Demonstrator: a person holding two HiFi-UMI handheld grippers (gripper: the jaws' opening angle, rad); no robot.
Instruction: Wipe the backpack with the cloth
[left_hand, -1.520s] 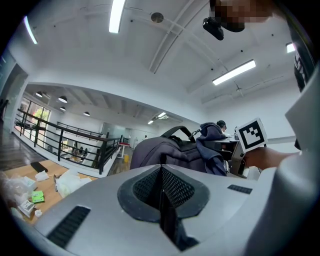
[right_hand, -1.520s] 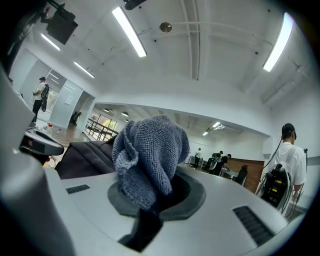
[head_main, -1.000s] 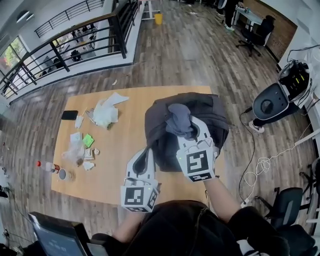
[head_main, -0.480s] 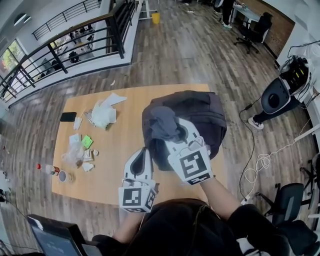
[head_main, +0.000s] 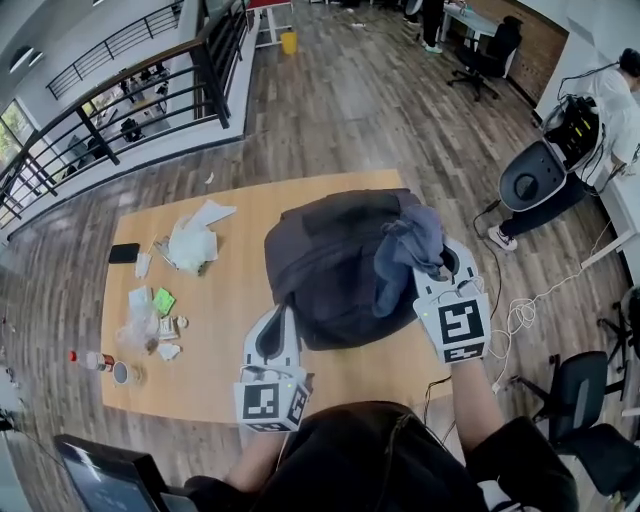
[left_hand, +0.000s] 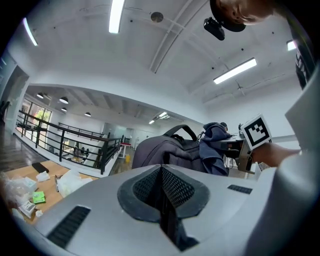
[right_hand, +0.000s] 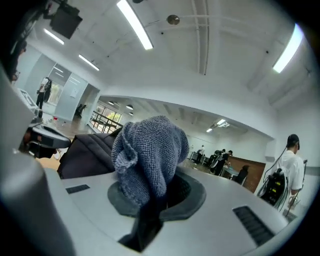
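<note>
On the left part of the wooden table (head_main: 225, 330) lies small clutter: one black phone (head_main: 124, 252), one heap of white tissues (head_main: 190, 240), one green packet (head_main: 163, 300), one bottle with a red cap (head_main: 88, 359) on its side, and one round cup (head_main: 122, 373) whose contents cannot be made out.

One left gripper (head_main: 285, 312) (left_hand: 162, 172) has its jaws pressed together with nothing between them. It sits just beside the near left edge of the backpack.

One dark backpack (head_main: 325, 265) (left_hand: 160, 150) (right_hand: 85, 150) lies on the middle of the table, its longer side running roughly left to right. A carry loop (left_hand: 182, 131) stands up from it. Whether it is zipped cannot be told.

One grey-blue cloth (head_main: 405, 250) (left_hand: 216, 145) (right_hand: 150, 155) drapes on the backpack's right end, hanging from far right to near left.

One right gripper (head_main: 445, 265) (right_hand: 162, 197) pinches the cloth, which bunches up above its jaws.
</note>
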